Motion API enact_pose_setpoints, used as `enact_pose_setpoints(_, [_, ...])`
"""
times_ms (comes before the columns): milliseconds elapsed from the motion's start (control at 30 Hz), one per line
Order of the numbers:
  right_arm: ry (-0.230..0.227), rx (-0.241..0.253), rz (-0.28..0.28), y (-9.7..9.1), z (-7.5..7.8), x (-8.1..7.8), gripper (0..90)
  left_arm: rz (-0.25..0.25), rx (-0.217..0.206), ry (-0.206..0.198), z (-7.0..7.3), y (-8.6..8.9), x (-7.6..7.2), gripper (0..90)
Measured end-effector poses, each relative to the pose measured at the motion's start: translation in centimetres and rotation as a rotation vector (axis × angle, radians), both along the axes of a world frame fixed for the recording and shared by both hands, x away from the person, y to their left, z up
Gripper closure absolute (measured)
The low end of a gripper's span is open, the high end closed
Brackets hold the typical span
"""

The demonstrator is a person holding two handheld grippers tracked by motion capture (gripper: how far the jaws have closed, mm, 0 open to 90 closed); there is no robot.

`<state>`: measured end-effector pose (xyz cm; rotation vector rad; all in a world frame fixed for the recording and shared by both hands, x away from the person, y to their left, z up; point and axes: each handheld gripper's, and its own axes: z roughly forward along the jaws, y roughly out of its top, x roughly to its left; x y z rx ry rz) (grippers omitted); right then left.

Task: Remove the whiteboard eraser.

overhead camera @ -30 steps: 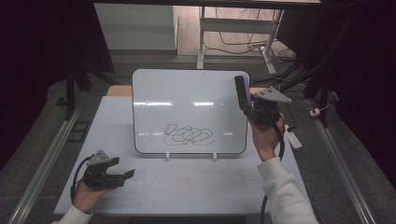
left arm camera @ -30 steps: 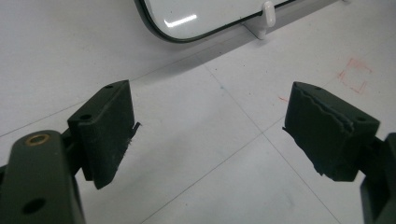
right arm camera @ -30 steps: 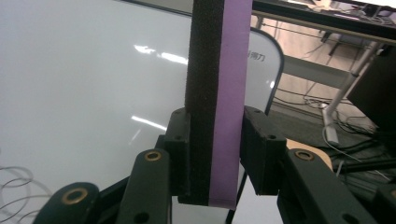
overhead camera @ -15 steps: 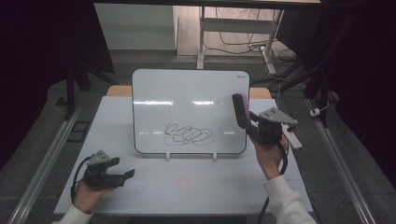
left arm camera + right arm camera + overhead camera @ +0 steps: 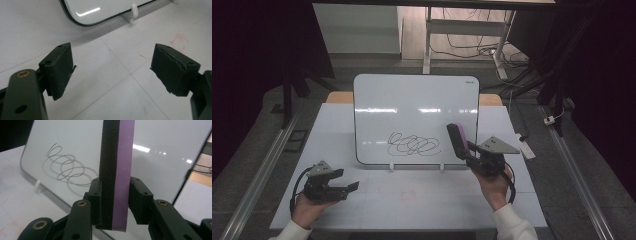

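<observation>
A white whiteboard (image 5: 417, 115) stands upright at the table's middle, with a dark looping scribble (image 5: 413, 144) low on its face. My right gripper (image 5: 469, 152) is shut on an eraser (image 5: 458, 140) of black foam with a purple back, held upright just in front of the board's lower right part. In the right gripper view the eraser (image 5: 116, 170) stands between both pads, with the scribble (image 5: 67, 167) to its left. My left gripper (image 5: 349, 187) rests low at the front left, open. Its jaws have just been closing slightly, with nothing between them (image 5: 112, 67).
The board rests on small white feet (image 5: 391, 167) on a white tabletop (image 5: 427, 205) with faint red marks (image 5: 407, 192). A white marker-like object (image 5: 526, 148) lies at the table's right edge. Metal rails run along both sides on the floor.
My right gripper has come down and toward the near side with the eraser, from the board's upper right to its lower right. The left hand has stayed put.
</observation>
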<state>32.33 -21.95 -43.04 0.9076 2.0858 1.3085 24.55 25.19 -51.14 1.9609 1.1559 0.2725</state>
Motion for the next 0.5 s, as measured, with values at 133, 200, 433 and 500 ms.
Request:
enact_pose_setpoints(133, [0.011,-0.008,0.023,0.4,-0.6,-0.6,64.5,-0.001,0.004,0.004,0.0,-0.1,0.0,18.7])
enact_pose_setpoints(200, [0.016,-0.013,0.04,0.5,-1.0,-0.9,64.5,0.0,0.006,0.005,0.0,-0.1,0.0,18.6])
enact_pose_setpoints(433, [0.044,-0.019,0.094,1.4,-2.0,-1.0,64.6,-0.018,0.005,0.011,0.4,-0.8,0.0,18.6])
enact_pose_setpoints(500, [0.047,-0.028,0.113,1.8,-2.3,-1.1,64.6,-0.028,0.005,0.009,0.5,-1.2,0.1,18.4])
